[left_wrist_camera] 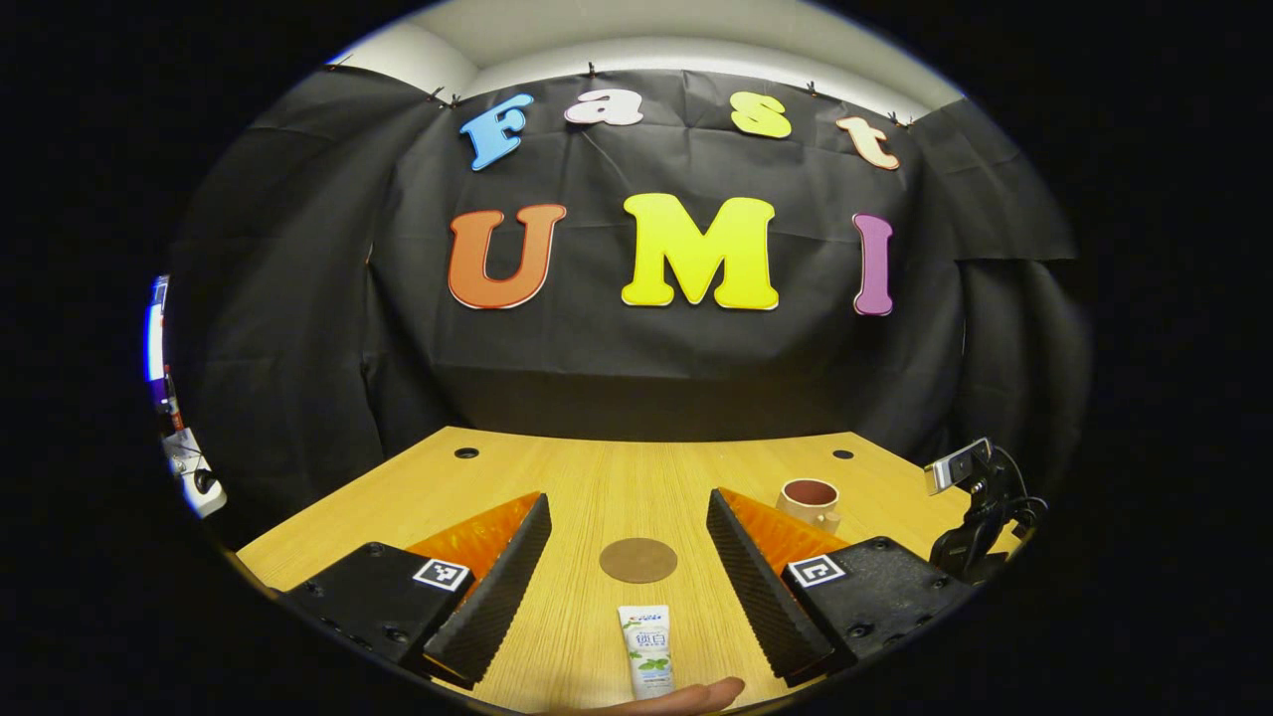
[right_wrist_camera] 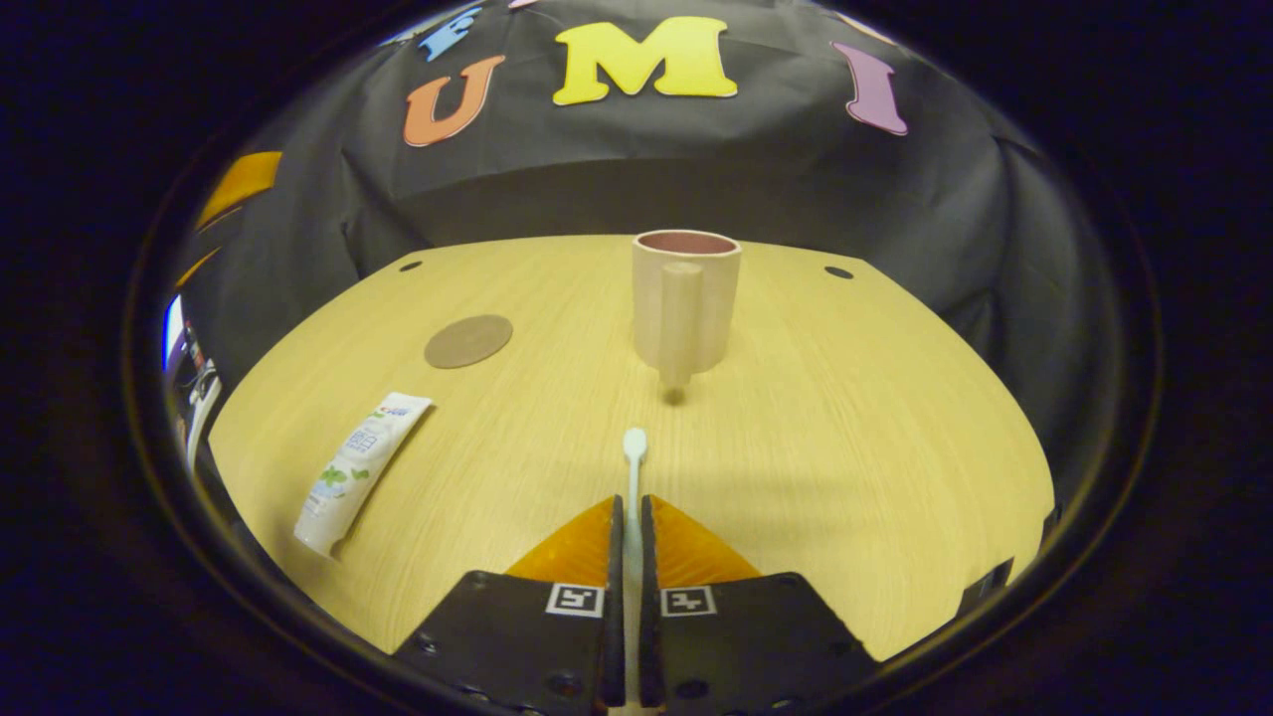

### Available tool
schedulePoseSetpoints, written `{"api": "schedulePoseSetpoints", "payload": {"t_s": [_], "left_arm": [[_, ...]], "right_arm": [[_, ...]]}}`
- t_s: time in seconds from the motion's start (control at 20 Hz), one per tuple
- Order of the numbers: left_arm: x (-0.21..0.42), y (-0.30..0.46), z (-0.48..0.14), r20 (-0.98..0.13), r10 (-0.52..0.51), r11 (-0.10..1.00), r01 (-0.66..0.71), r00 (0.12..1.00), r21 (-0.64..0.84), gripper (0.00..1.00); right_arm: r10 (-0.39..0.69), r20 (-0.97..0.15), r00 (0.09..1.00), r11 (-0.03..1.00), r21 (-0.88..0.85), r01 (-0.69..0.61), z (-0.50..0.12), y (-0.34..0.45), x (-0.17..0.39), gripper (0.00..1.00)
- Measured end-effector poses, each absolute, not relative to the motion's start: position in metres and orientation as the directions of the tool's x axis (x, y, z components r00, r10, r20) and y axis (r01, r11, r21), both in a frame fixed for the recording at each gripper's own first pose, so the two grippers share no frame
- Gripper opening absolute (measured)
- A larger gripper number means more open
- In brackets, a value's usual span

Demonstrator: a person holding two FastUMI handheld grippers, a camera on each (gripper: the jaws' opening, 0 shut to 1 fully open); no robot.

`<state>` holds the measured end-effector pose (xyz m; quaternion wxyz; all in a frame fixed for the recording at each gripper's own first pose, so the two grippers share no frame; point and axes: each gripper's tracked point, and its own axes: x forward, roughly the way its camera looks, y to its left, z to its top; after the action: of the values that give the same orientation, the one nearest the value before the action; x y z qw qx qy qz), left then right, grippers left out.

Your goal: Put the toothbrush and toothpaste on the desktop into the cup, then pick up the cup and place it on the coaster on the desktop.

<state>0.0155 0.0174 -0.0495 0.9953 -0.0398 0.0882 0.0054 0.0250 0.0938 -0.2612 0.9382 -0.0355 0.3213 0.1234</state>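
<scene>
Left gripper released, jaws spread wide above desk. Paste lies flat on desk between jaws, near their base. Coaster just ahead, also between jaws. Cup beyond right jaw.

Right gripper clenched on brush; brush head pokes forward past fingertips. Cup upright straight ahead, handle facing jaws. Coaster ahead left; paste left of jaws.

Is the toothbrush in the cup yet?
Not yet. The right gripper is shut on the toothbrush, its head pointing toward the upright cup, short of it.
</scene>
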Motion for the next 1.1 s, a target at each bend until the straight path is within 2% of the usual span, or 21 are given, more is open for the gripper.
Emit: {"api": "schedulePoseSetpoints", "payload": {"t_s": [0.35,0.7,1.0,1.1], "left_arm": [[0.006,-0.001,-0.094,-0.355,-0.068,0.991,0.021,0.932,-0.135,1.0],[-0.006,-0.001,-0.15,-0.502,-0.085,0.985,-0.003,0.861,-0.172,0.95],[-0.022,-0.016,-0.197,-0.607,-0.082,0.994,0.02,0.79,-0.109,0.95],[-0.023,-0.021,-0.205,-0.623,-0.083,0.995,0.026,0.778,-0.099,0.94]], "right_arm": [[0.271,-0.592,0.759,0.955,0.068,-0.288,-0.263,0.097,0.024,0.03],[0.304,-0.479,0.824,0.95,0.085,-0.301,-0.235,0.094,0.021,0.03],[0.318,-0.393,0.863,0.947,0.089,-0.308,-0.212,0.085,0.014,0.03],[0.326,-0.369,0.87,0.945,0.102,-0.311,-0.204,0.082,0.011,0.06]]}}
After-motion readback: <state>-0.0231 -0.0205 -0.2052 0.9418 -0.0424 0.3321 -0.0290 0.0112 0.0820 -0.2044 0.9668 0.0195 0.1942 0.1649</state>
